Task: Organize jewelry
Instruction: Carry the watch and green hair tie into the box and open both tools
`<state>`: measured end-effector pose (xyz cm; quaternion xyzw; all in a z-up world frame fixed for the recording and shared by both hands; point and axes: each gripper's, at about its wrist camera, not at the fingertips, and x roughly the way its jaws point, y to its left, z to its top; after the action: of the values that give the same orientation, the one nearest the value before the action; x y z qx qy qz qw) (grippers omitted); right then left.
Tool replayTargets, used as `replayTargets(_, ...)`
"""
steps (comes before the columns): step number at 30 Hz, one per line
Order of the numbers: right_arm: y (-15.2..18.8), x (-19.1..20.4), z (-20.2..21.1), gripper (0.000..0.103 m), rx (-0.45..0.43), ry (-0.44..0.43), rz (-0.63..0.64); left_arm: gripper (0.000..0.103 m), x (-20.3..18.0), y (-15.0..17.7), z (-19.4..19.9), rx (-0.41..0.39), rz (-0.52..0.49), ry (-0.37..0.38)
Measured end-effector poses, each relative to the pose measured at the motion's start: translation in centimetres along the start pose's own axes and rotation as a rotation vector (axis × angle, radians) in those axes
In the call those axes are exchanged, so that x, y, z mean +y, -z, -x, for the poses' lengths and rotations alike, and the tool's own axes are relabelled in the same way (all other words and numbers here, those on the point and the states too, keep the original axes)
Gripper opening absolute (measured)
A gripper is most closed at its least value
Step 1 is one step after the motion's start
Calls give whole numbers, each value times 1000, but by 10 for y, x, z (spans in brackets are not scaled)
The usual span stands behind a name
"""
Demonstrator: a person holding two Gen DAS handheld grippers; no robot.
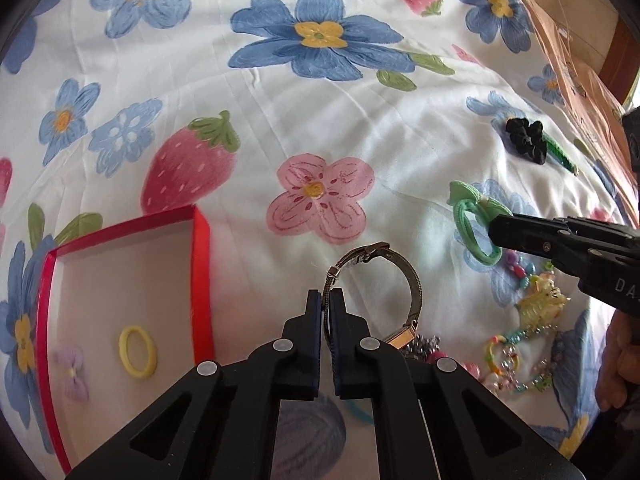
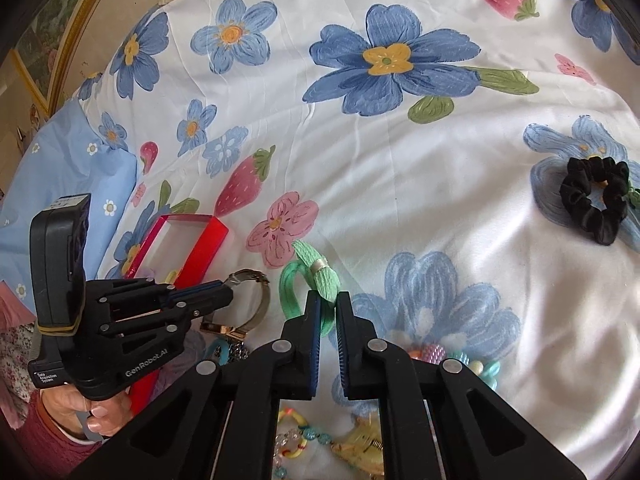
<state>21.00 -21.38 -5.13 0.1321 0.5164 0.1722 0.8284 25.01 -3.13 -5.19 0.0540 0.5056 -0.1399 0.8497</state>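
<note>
My left gripper (image 1: 326, 300) is shut on the mesh strap of a metal wristwatch (image 1: 394, 280), which stands up from the flowered bedsheet. In the right wrist view the same gripper (image 2: 226, 294) shows at the left, pinching the watch (image 2: 256, 308). My right gripper (image 2: 329, 306) is shut on a green bow hair tie (image 2: 306, 276); from the left it appears as a black finger (image 1: 520, 234) clamped on the tie's loop (image 1: 474, 220). A red box (image 1: 120, 292) at the left holds a yellow hair ring (image 1: 137, 352) and a lilac flower piece (image 1: 72, 372).
A black scrunchie (image 2: 594, 196) lies at the far right, also seen as a black scrunchie (image 1: 526, 140) beside a green clip (image 1: 562, 156). Bead bracelets (image 1: 520, 360) and a yellow claw clip (image 1: 542, 306) are heaped near me. A person's hand (image 2: 92, 412) holds the left gripper.
</note>
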Motion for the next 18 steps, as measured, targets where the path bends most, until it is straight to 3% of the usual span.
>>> replayTargets(18, 17, 57, 10, 7, 9, -50, 76, 3, 50, 68, 101, -109, 219, -8)
